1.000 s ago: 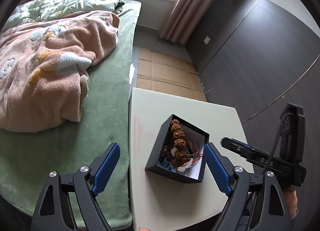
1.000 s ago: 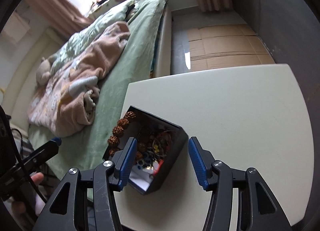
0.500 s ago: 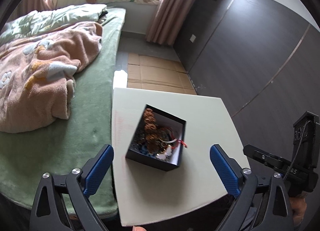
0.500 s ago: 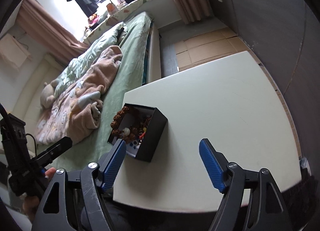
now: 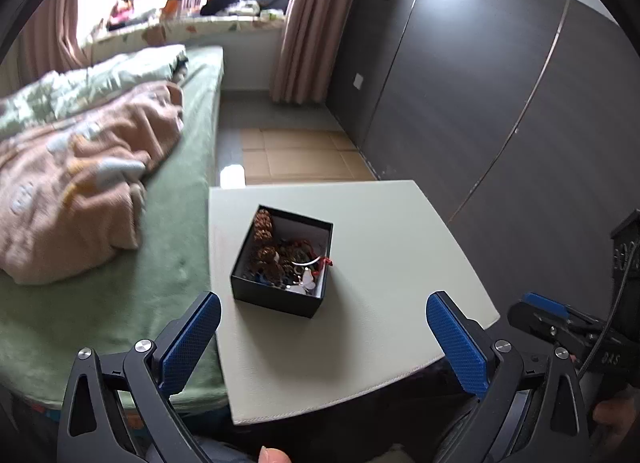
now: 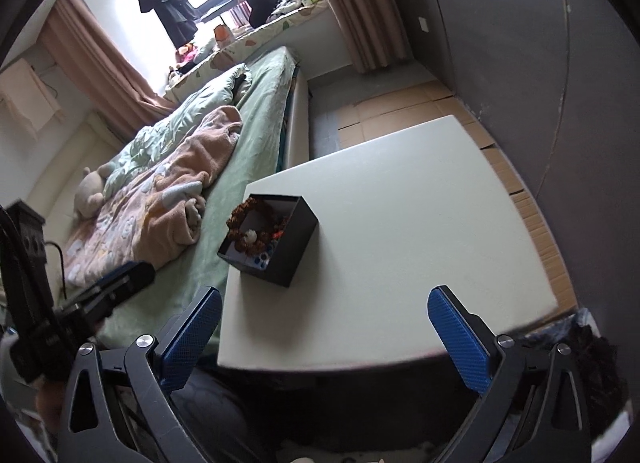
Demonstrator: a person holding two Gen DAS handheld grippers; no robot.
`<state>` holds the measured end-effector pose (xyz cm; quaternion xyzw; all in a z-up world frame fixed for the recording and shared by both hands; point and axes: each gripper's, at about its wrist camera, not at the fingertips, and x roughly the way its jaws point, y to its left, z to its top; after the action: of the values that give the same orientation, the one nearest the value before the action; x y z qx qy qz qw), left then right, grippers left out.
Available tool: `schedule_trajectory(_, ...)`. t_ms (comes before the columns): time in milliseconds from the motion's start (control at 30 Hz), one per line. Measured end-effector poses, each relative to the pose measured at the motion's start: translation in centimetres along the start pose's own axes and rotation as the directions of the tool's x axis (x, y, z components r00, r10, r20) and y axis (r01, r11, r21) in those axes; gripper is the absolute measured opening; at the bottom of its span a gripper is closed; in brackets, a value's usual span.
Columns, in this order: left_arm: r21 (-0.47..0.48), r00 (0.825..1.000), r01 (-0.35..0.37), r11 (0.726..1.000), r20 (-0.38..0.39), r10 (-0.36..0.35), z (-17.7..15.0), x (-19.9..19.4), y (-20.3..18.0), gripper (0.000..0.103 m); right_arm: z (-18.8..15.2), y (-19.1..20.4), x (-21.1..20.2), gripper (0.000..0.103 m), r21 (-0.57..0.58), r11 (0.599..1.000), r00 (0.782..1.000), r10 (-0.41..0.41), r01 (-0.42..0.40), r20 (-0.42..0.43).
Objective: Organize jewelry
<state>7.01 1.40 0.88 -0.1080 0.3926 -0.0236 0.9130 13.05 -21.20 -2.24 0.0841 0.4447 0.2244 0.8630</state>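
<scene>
The bed (image 5: 120, 263) with its rumpled pink blanket (image 5: 80, 183) lay off to the left of both tools, and the pale tabletop (image 5: 380, 263) stood just ahead of them, bare apart from one thing. That thing, a black open box (image 5: 280, 263), sat near the tabletop's bed-side edge, ahead of and slightly left of the midline of the left hand-held gripper (image 5: 322, 313), which seemed the nearer of the two; from the right hand-held gripper (image 6: 324, 313) it lay farther ahead and clearly to the left. The box looked close to square, so it offered no obvious long axis, only one corner turned toward the right tool. Inside lay a tangle of jewelry (image 5: 288, 259): a chunky brown bead bracelet (image 5: 264, 231) along the left wall, with red cord and smaller bits beside it. Both hand-held grippers stood released, their jaws having just been spreading wide, with nothing between them and well short of the box.
</scene>
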Motion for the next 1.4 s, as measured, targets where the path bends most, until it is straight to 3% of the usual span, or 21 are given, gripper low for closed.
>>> schedule_trajectory(167,0.047,0.999,-0.008,0.999,0.037,0.006,-0.7,-2.8,-1.6,0.103,-1.6,0.3,-2.9,0.103,-0.019,0.998,0.998,-0.058,0.059,0.029)
schedule_trajectory(700,0.129,0.993,-0.010,0.992,0.116,-0.005,-2.6,-8.4,-4.2,0.103,-5.7,0.6,-10.8,0.103,-0.040,0.993,0.985,-0.107,0.113,0.136)
schedule_trajectory(1400,0.144,0.990,-0.014,0.989,0.138,-0.006,-2.5,-9.7,-4.6,0.103,-7.0,0.1,-11.0,0.103,-0.037,0.992,0.986,-0.113,0.119,0.118)
